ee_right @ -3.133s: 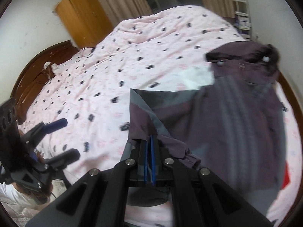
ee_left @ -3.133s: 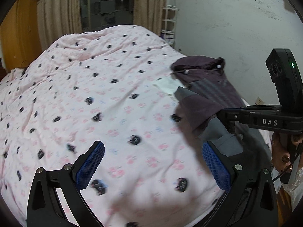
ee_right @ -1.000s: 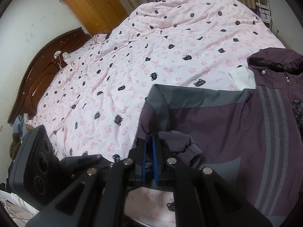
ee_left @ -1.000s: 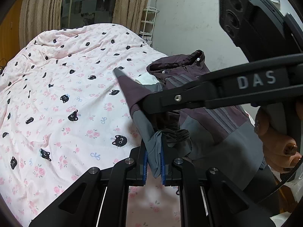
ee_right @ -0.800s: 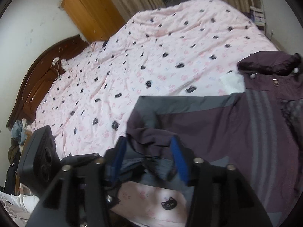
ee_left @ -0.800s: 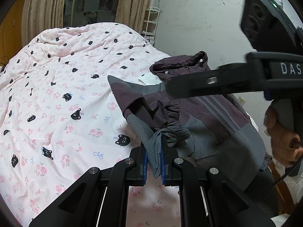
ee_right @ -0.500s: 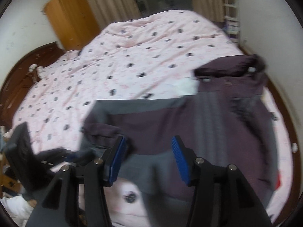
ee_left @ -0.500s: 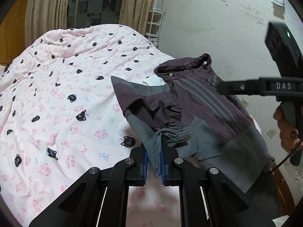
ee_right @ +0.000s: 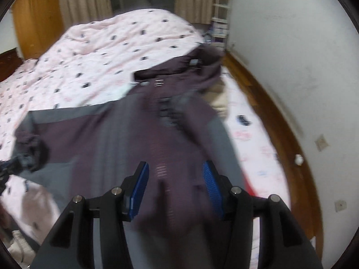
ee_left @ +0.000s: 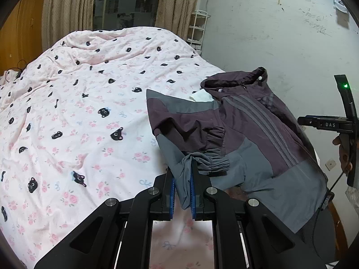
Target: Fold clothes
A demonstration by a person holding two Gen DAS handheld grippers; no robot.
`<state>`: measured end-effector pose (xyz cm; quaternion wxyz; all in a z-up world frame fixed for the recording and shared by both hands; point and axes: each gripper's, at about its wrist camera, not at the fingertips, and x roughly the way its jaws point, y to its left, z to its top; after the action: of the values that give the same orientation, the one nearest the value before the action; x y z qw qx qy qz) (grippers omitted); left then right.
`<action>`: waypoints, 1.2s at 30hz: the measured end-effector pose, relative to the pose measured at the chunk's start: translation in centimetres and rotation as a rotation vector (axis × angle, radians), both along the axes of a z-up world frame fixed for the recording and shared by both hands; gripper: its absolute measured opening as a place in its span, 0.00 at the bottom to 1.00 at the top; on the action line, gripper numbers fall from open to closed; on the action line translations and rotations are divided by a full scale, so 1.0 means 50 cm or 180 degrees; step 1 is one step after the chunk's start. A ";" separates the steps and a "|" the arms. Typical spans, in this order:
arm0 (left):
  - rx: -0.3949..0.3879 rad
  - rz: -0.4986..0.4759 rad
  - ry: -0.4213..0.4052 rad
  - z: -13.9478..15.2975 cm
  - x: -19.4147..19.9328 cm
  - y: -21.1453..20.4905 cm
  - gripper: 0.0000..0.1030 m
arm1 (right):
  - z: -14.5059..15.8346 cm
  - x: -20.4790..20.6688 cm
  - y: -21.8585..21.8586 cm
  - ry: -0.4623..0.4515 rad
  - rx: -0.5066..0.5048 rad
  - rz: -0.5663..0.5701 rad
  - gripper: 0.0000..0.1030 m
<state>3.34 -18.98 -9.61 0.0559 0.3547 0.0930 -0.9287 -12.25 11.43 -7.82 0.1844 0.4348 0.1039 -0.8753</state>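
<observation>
Purple and grey jacket (ee_left: 258, 134) lies on the pink cat-print duvet (ee_left: 78, 112) at the bed's right side, hood toward the far wall, three grey stripes running down its front

Left wrist view: our left gripper (ee_left: 181, 192) is clamped on the grey sleeve (ee_left: 184, 163) near its gathered cuff; blue pads (ee_left: 172, 198) press in from both sides and a fold of fabric hangs out below them. That sleeve is folded across the jacket's body, its cuff bunched just beyond the fingertips. We note a white patch (ee_left: 202, 96) on the duvet beside the hood. At the right edge, our right gripper (ee_left: 325, 124) shows side-on, a hand (ee_left: 343, 150) around its grip, a green light lit above; from this angle we cannot tell its finger spacing. Curtains (ee_left: 177, 6) and a white shelf rack (ee_left: 198, 30) stand behind the bed

Right wrist view, motion-blurred: right gripper (ee_right: 177, 186) hovers above the jacket's (ee_right: 134, 139) torso, blue pads (ee_right: 139, 188) spread wide, nothing between them. We see the jacket's folded sleeve bunched at the left edge, the hood (ee_right: 179, 67) at the far end. Wooden bed frame (ee_right: 269, 112) curves along the right, against a white wall (ee_right: 291, 44)
</observation>
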 end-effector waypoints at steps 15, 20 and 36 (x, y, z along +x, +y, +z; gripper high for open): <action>-0.0070 0.0100 -0.0043 0.006 -0.002 -0.007 0.09 | -0.089 -0.148 0.071 -0.0410 0.0072 -0.0156 0.47; -0.0073 0.0151 -0.0048 0.009 -0.004 -0.015 0.09 | -0.104 -0.159 0.069 -0.0577 -0.0040 -0.0059 0.04; -0.0075 0.0544 -0.0080 0.009 0.033 -0.105 0.09 | -0.031 -0.128 -0.018 -0.0507 -0.0055 0.0328 0.03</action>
<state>4.99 -24.22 -9.18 0.1402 0.3563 0.1112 -0.9171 -18.65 10.55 -9.36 0.2406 0.4955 0.1035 -0.8282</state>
